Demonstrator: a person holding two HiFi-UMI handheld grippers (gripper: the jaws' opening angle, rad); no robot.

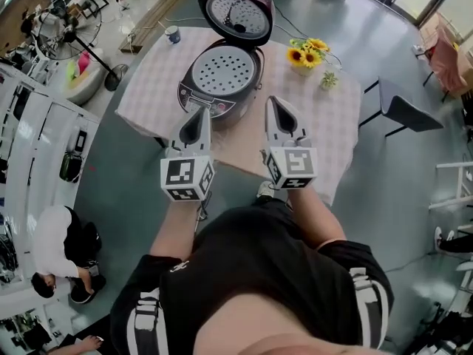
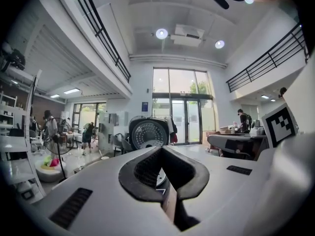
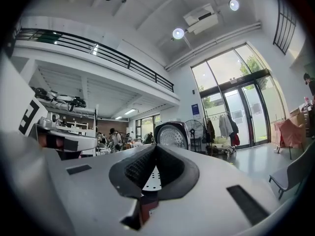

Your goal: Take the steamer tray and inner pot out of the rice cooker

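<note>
Reading labels first: the print on the rice cooker (image 1: 218, 80) control panel is too small to read. The only clear markings I find are the black-and-white square markers on each tool's cube.

Left tool (image 1: 200, 117): jaws together, pads meeting, holding nothing. Right tool (image 1: 276, 109): same condition. Both point level toward the cooker from the near edge of the counter (image 1: 148, 87), which carries a pale checked cloth.

In the head view the left tool's tip overlaps the cooker's front panel. The right tool sits just beside the cooker body, to its right. The cooker lid (image 1: 236, 12) stands open at the back. The perforated steamer tray (image 1: 223, 69) is seated in the cooker mouth and covers the inner pot, which I cannot see.

Surroundings:
- a sunflower bunch (image 1: 308, 53) and a small plant (image 1: 329, 80) right of the cooker
- a cup (image 1: 172, 34) at the far left corner
- a dark chair (image 1: 403, 113) right of the counter
- a standing fan (image 1: 66, 24) and a crouching person (image 1: 55, 254) at left
</note>
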